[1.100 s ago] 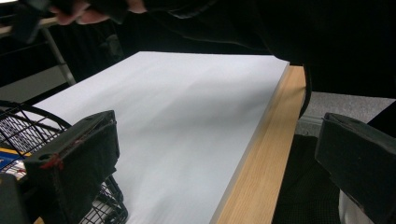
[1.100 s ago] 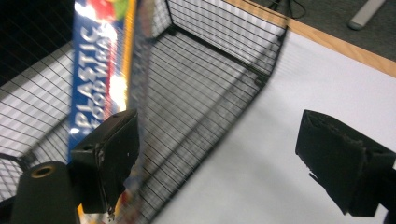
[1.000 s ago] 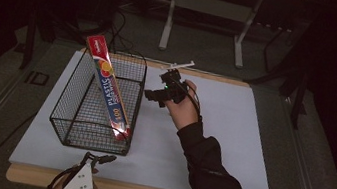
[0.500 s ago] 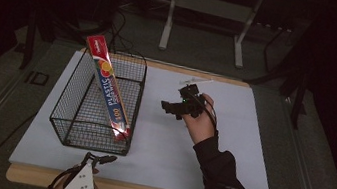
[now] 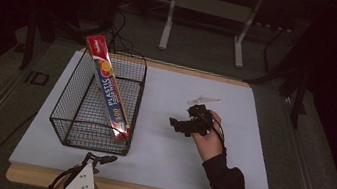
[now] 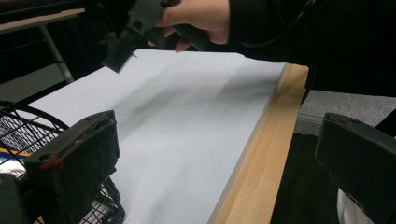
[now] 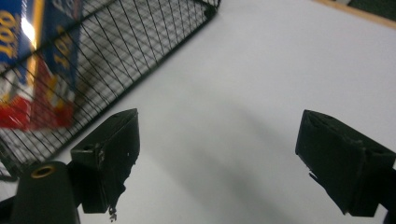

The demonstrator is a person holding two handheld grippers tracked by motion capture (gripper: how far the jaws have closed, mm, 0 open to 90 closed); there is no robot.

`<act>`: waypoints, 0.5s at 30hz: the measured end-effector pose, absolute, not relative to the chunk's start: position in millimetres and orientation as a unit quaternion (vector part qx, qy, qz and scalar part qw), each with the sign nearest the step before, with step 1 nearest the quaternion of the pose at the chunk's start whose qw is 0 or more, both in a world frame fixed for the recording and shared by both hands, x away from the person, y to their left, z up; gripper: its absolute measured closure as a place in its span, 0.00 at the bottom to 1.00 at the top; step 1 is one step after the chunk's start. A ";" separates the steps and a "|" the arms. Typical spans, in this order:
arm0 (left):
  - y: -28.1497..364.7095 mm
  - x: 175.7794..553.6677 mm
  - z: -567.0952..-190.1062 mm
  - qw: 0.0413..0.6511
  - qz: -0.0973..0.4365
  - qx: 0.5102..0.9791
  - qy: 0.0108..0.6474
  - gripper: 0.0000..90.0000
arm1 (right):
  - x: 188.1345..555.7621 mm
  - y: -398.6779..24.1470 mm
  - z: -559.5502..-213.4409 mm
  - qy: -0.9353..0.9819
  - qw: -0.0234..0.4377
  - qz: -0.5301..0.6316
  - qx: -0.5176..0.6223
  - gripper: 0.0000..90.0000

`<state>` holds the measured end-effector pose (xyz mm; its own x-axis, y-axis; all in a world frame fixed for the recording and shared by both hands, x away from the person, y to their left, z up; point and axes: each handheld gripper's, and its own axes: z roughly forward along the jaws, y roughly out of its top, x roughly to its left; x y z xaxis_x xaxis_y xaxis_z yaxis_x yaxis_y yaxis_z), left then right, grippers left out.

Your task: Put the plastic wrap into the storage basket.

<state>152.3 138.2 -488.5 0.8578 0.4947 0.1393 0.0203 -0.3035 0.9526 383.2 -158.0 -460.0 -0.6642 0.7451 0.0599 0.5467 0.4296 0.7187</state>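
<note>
A long box of plastic wrap leans inside the wire basket, so that placing looks done. The right gripper hovers over the surface beside the basket, jaws wide and empty. The left gripper waits near the basket's front, jaws apart.

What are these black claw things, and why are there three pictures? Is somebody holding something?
A person is holding a grabbing tool in each hand, each with two black jaws. One picture looks down from above the table. The other two come from little cameras riding on the tools. From above, the right gripper is over the white table, and the left gripper waits at the near edge. Both have their jaws wide apart, and neither is holding anything. A black wire basket stands on the table. Inside it leans a long box of plastic wrap, its top poking out above the rim.
</note>
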 end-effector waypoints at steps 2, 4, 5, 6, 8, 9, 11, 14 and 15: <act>138.4 152.2 -488.4 0.567 0.209 0.780 0.165 0.00 | 381.0 -161.0 -462.9 0.835 0.138 0.367 0.387 0.15; 138.3 152.4 -488.5 0.567 0.209 0.779 0.166 0.00 | 377.0 -168.5 -467.5 0.832 0.135 0.372 0.389 0.15; 138.3 152.4 -488.5 0.567 0.209 0.779 0.166 0.00 | 377.0 -168.5 -467.5 0.832 0.135 0.372 0.389 0.15; 138.2 152.4 -488.5 0.567 0.209 0.779 0.166 0.00 | 375.0 -172.6 -469.7 0.830 0.136 0.373 0.391 0.15; 138.1 152.4 -488.5 0.567 0.209 0.780 0.166 0.00 | 370.8 -183.5 -476.1 0.828 0.135 0.374 0.396 0.15; 138.0 152.4 -488.6 0.567 0.209 0.780 0.166 0.00 | 370.8 -183.5 -476.1 0.828 0.135 0.374 0.396 0.15; 137.7 152.4 -488.6 0.566 0.209 0.780 0.165 0.00 | 369.8 -186.9 -478.3 0.827 0.132 0.374 0.399 0.15; 137.3 152.4 -488.5 0.567 0.209 0.779 0.165 0.00 | 366.5 -199.1 -485.7 0.822 0.140 0.373 0.408 0.15; 137.3 152.4 -488.5 0.567 0.209 0.779 0.165 0.00 | 366.5 -199.1 -485.7 0.822 0.140 0.373 0.408 0.15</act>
